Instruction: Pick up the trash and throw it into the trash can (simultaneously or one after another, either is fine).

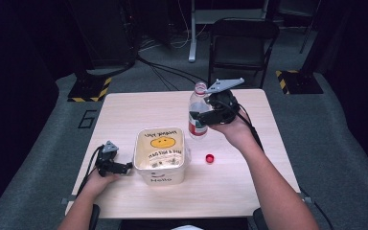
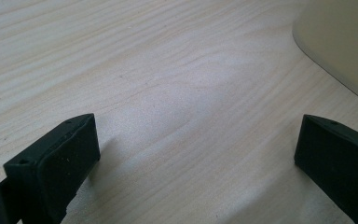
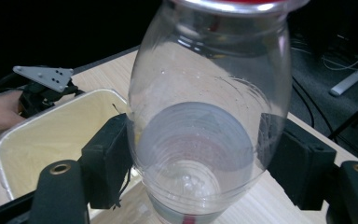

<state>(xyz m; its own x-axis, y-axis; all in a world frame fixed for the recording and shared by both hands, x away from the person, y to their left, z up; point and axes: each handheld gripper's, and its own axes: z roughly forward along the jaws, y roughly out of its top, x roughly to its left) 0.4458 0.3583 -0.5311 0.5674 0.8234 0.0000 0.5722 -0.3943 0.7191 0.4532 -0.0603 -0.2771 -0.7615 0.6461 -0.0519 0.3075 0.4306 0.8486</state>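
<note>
Nearest the high camera we see the person's two forearms entering from the bottom edge. At the left, our left gripper (image 1: 124, 166) rests low on the pale wooden table (image 1: 124, 110), its tips just beside the left wall of the cream tub (image 1: 160, 154). In the left gripper view its jaws stand wide apart over bare wood with nothing between them, and a corner of the tub (image 2: 345, 42) shows at the upper right. Moving rightward, the tub sits near the table's middle, printed with a yellow smiling face and dark lettering; whether the tips touch its wall we cannot tell. Just right of the tub lies a small red cap (image 1: 210, 157), loose on the wood and apart from everything else. Beyond it, our right gripper (image 1: 197, 116) is clamped on a clear plastic bottle (image 1: 198, 112) with a red label, held upright above the table's far right part. In the right gripper view both black pads press the bottle (image 3: 205, 116) from either side, with the tub (image 3: 51, 140) behind.
</note>
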